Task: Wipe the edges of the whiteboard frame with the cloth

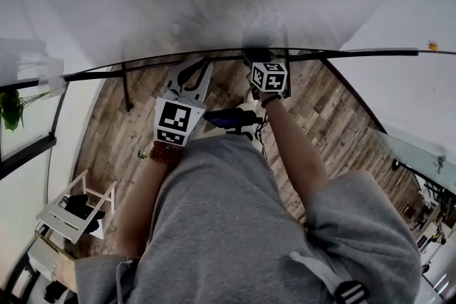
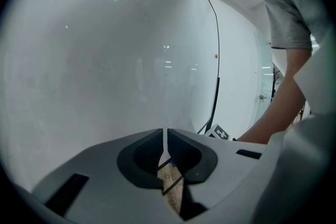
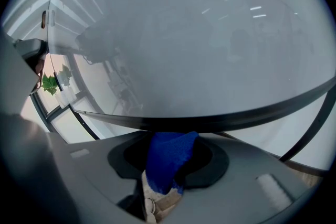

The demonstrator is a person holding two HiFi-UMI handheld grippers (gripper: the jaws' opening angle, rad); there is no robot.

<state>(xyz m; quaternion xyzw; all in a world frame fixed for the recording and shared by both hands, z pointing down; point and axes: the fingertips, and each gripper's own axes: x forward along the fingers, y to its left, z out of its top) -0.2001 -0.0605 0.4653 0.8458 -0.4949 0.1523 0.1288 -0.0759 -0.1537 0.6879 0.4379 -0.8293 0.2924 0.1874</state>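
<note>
**Whiteboard frame (image 3: pixel 220 122) bottom edge, cloth (image 3: pixel 167 160) pressed up on it**

So the blue cloth is pinched in the right gripper (image 3: pixel 170 136). Its jaws are clamped on the fabric, and the bunched top of it sits right against the black bottom rail of the frame. It looks like it's touching. The rail runs straight across that gripper's view, with the grey-white board surface (image 3: pixel 199 34) filling everything above it.

The left gripper (image 2: pixel 167 138) is just beside the right one, a bit lower, below the same rail. Its jaws are together with only a hairline slit between them, and they hold nothing. It's pointed at the board face, and the frame's black side edge curves down off to its right.

From the head view, wood plank floor (image 1: pixel 107 139) shows under the frame, and there's a green plant (image 1: pixel 10 110) way off past the frame's left end.
</note>
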